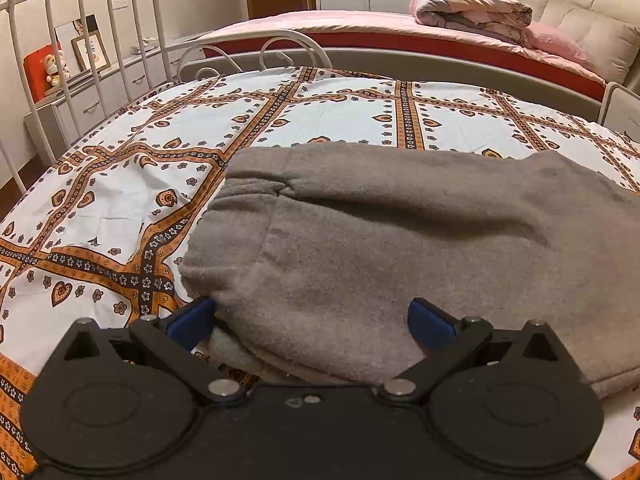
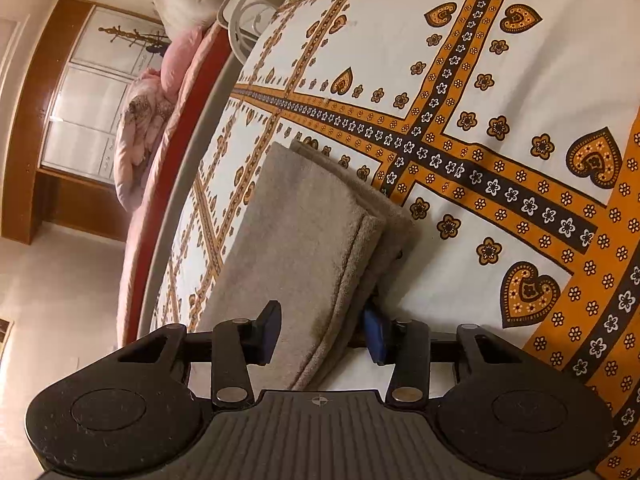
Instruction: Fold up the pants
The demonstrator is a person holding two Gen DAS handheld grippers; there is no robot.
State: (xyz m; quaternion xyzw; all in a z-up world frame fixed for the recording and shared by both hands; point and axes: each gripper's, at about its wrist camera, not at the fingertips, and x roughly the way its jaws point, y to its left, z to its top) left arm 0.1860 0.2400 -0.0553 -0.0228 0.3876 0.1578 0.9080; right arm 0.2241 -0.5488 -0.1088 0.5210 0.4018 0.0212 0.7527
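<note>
Black housing fills the bottom of each wrist view, its linkage arms carrying blue-padded fingers forward. Left gripper [image 1: 311,320] points down at a slant over the near edge of the grey pants [image 1: 400,248], which lie folded into a thick bundle on the patterned bedsheet [image 1: 120,200]. Its jaws stand wide, one blue pad [image 1: 192,320] just at the bundle's left corner, the other resting against the fleece further right; the fabric bulges between them, and neither pad visibly pinches it. Right gripper [image 2: 324,330] is rolled to one side, so the bed runs diagonally across its view, and it also tips downward. Here the pants [image 2: 304,224] show as a long stacked fold whose layered edge runs straight into the jaws. These stand partly open, with the fold's end between them: the right pad [image 2: 376,332] sits against the fabric edge, while the left pad [image 2: 268,330] is just clear of it
</note>
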